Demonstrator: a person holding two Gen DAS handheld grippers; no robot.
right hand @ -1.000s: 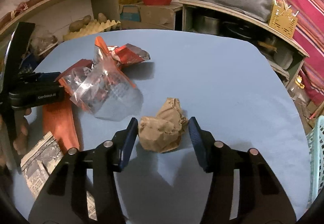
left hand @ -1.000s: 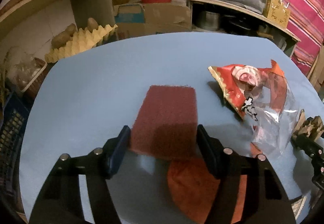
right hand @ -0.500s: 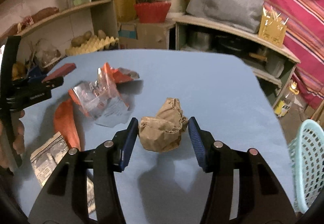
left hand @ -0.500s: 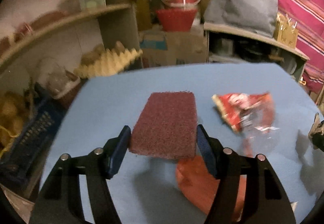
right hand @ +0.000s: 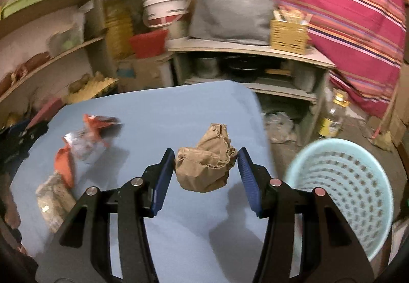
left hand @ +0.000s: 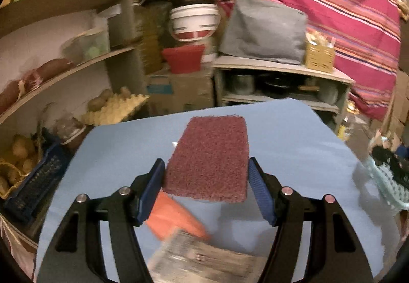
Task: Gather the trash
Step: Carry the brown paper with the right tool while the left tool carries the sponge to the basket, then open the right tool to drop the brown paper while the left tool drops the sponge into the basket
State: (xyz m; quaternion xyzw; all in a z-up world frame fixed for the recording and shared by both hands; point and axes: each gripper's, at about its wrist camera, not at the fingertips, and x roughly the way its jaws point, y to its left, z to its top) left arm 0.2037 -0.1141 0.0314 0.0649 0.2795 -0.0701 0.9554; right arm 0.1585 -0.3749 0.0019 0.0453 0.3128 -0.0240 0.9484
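Both views blurred; shelves behind hard to read. Printed paper (left hand: 204, 261) under my left tongs (left hand: 204, 178) is smeared, its text unreadable, lower edge cut off by the frame. Orange scrap (left hand: 176, 219) partly hidden behind the left pad.

Left tongs clamped on the scouring pad (left hand: 211, 157), held clear above the blue table (left hand: 294, 144). Right tongs (right hand: 205, 167) clamped on the brown paper wad (right hand: 207, 162), also lifted off the table.

Only the right view shows the basket (right hand: 345, 188) whole: pale blue, on the floor just beside the table's right edge, inside looks empty. Left view catches only its rim at far right. Right view alone shows the clear wrapper (right hand: 84, 142), lying on the table at left
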